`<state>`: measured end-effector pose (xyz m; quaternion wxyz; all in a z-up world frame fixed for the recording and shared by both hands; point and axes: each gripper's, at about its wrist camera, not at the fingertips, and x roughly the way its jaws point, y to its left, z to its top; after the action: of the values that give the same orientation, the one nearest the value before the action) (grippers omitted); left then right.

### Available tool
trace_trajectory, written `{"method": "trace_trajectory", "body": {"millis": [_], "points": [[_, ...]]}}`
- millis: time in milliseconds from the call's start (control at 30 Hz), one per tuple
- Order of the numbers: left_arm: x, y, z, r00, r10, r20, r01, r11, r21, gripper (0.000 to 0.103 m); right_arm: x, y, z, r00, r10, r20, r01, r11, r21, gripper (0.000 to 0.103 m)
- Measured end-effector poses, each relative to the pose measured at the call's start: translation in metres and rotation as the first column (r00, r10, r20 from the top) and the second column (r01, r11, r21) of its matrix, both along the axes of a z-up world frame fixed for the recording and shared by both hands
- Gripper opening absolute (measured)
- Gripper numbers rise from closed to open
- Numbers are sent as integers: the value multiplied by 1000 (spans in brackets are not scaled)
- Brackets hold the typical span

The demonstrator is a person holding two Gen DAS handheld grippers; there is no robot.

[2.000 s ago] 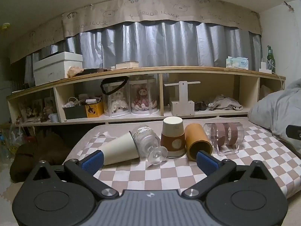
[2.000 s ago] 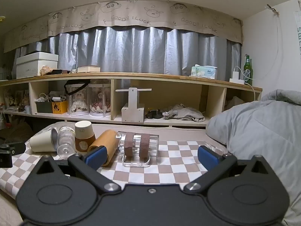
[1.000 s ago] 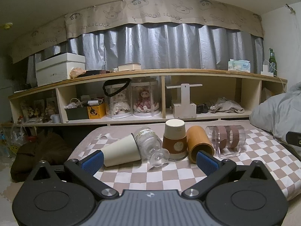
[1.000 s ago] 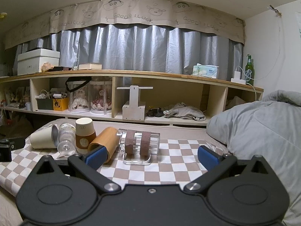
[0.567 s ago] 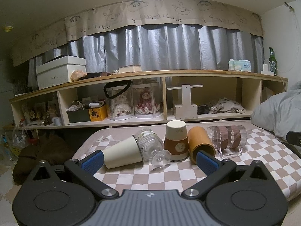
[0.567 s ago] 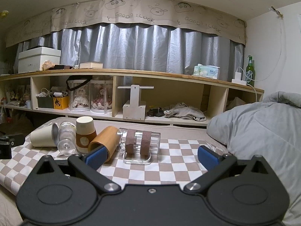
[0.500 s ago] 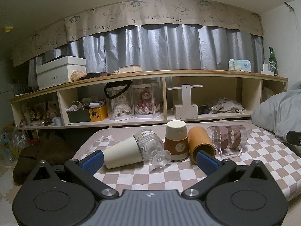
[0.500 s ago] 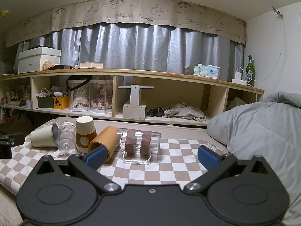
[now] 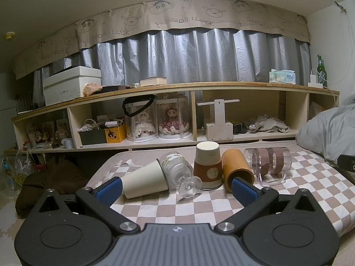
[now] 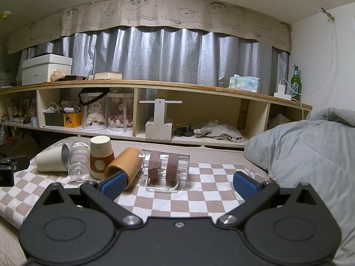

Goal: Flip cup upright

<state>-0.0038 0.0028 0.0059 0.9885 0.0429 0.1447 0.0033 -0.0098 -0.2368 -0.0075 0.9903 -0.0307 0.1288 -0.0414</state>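
Several cups sit in a row on a checkered cloth (image 9: 190, 206). A cream paper cup (image 9: 144, 178) lies on its side. A clear stemmed glass (image 9: 179, 173) lies tipped against it. A brown-sleeved paper cup (image 9: 207, 166) stands upside down. A bamboo cup (image 9: 236, 167) and a clear mug with brown bands (image 9: 269, 160) lie on their sides. My left gripper (image 9: 176, 191) is open and empty, just short of the row. My right gripper (image 10: 178, 182) is open and empty, before the clear mug (image 10: 166, 163) and the bamboo cup (image 10: 122, 161).
A long wooden shelf (image 9: 199, 110) with boxes, doll cases and clutter runs behind the bed. A grey duvet (image 10: 310, 155) is piled at the right. The other gripper's body shows at the left edge of the right wrist view (image 10: 6, 170).
Both grippers have drifted slightly, the views tilting up a little. The cups have not moved and both grippers stay open.
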Motion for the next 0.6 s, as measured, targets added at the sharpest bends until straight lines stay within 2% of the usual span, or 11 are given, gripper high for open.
{"method": "trace_trajectory", "body": {"millis": [600], "points": [[0, 1, 1, 1000, 1, 2, -1, 1000, 5, 103, 1, 0, 0, 1000, 1, -4, -1, 1000, -2, 103]]}}
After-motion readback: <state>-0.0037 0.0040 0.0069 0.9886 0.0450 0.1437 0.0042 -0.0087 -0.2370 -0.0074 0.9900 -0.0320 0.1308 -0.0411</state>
